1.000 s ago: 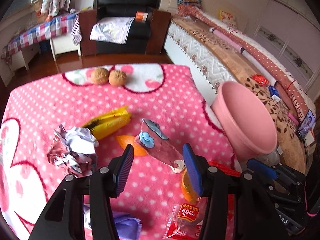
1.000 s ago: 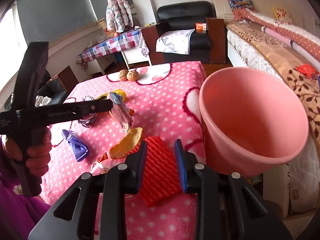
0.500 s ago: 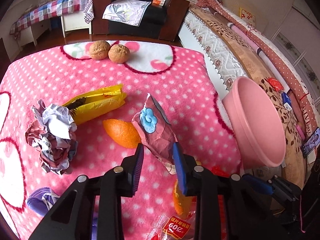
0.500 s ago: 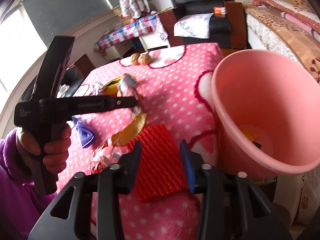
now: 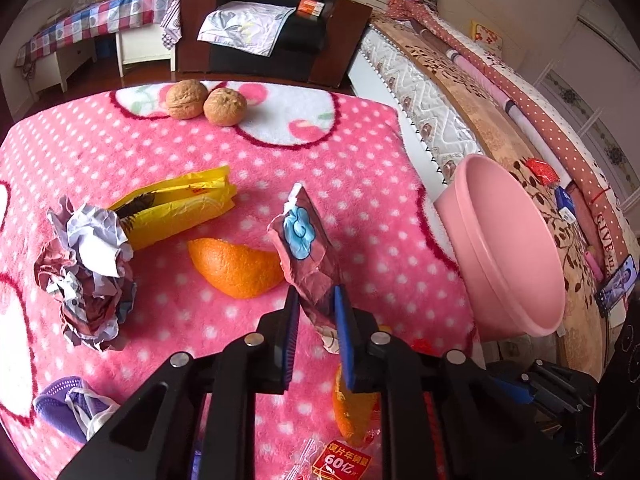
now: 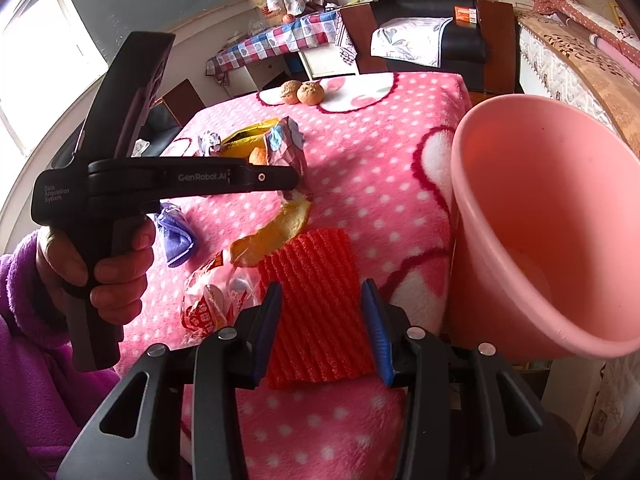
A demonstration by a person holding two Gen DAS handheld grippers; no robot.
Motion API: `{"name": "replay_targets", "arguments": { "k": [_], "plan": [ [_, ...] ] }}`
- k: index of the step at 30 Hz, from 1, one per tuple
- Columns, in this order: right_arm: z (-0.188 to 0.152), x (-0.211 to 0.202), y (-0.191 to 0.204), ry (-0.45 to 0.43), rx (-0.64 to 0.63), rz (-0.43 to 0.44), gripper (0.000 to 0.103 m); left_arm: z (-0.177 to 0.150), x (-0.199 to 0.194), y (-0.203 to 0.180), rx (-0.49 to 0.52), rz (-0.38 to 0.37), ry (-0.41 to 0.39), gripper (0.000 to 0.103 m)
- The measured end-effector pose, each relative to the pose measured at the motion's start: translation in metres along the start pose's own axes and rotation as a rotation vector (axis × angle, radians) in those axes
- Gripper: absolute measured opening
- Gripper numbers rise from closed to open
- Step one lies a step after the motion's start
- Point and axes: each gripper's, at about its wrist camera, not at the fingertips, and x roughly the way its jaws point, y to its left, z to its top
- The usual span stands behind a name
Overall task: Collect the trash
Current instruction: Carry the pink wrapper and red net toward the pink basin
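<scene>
- Left gripper [image 5: 316, 322]: lower centre of frame, jaws closing on the pink snack wrapper [image 5: 306, 258], pads at its lower end, wrapper standing up from the pink blanket [image 5: 344, 168], apparently for lifting.
- Right gripper [image 6: 320, 330]: lower centre, jaws parted astride the red foam net [image 6: 316, 304], not clamped.
- Pink bucket [image 6: 548, 216]: right of frame, tilted mouth toward the trash, likely for dropping in.

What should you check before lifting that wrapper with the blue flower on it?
1. Wrapper between the left gripper pads: ok, jaws closing on it.
2. Grip firm: cannot tell.
3. Orange peel staying out of the pinch: ok, it lies beside.
4. Pink bucket mouth open and facing the table: ok.
5. Right gripper free: ok, open over the red foam net.
</scene>
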Motion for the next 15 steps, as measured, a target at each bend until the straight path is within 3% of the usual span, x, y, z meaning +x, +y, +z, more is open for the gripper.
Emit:
{"name": "replay_targets", "arguments": {
  "k": [9,12,15],
  "plan": [
    [-0.003,-0.004,0.005,0.002,0.029,0.004,0.04,-0.001,-0.039,0.008,0.026,-0.02,-0.073,0.014],
    [-0.004,-0.003,0.008,0.007,0.031,-0.01,0.025,-0.001,-0.054,0.01,0.03,-0.021,-0.104,0.014],
    [-0.005,-0.007,0.012,-0.008,0.035,-0.017,0.019,0.001,-0.065,0.012,0.033,-0.028,-0.127,0.014]
  ]
}}
